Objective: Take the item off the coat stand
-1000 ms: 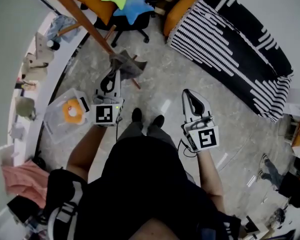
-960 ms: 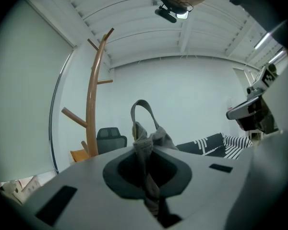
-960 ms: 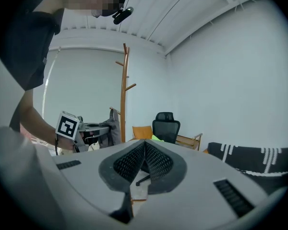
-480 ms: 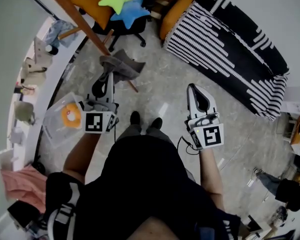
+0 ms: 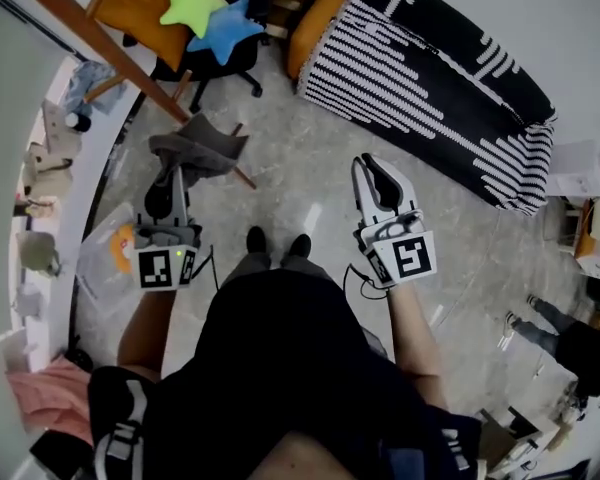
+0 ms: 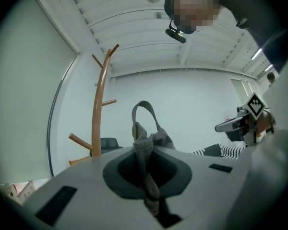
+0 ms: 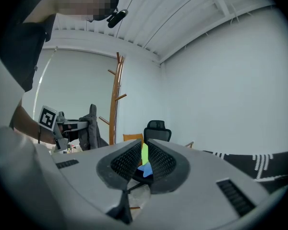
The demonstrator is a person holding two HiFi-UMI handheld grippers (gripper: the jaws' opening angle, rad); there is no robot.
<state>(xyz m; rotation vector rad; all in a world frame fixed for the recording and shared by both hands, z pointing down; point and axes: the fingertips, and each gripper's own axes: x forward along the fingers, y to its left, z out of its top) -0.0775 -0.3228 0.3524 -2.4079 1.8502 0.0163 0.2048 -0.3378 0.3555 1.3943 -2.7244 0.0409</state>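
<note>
coat stand: the wooden coat stand (image 5: 100, 43) runs slantwise across the far left of the head view. In the left gripper view (image 6: 99, 104) its pegs look bare, and it stands off to the left of the cloth, not touching it.

left hand-held gripper: the left hand-held gripper (image 5: 177, 176) is held out in front with its jaws clamped on the grey cloth item (image 5: 198, 151). From its own camera (image 6: 146, 162) the fabric is pinched right down in the slot, so I'd say it's gripped low on the bunched part to stop it slipping.

item: the item (image 6: 145, 128) sticks up out of the jaws with a strap loop on top. Since the loop hangs on no peg, it looks free of the stand already. In the head view it overlaps the pole's foot, but I'd guess that's just the angle.

cushions: green and blue star cushions (image 5: 208, 13) sit on a chair at the far side, not involved.

right hand-held gripper: the right hand-held gripper (image 5: 366, 165) has its jaws together and nothing between them (image 7: 145, 159), only a sliver of the cushions showing past them. It's parked well to the right, probably to keep out of the way, since one grip is enough for something this light.

striped sofa: the black-and-white striped sofa (image 5: 420, 78) is on the far right. Might be the drop spot, but that's only a guess.
</note>
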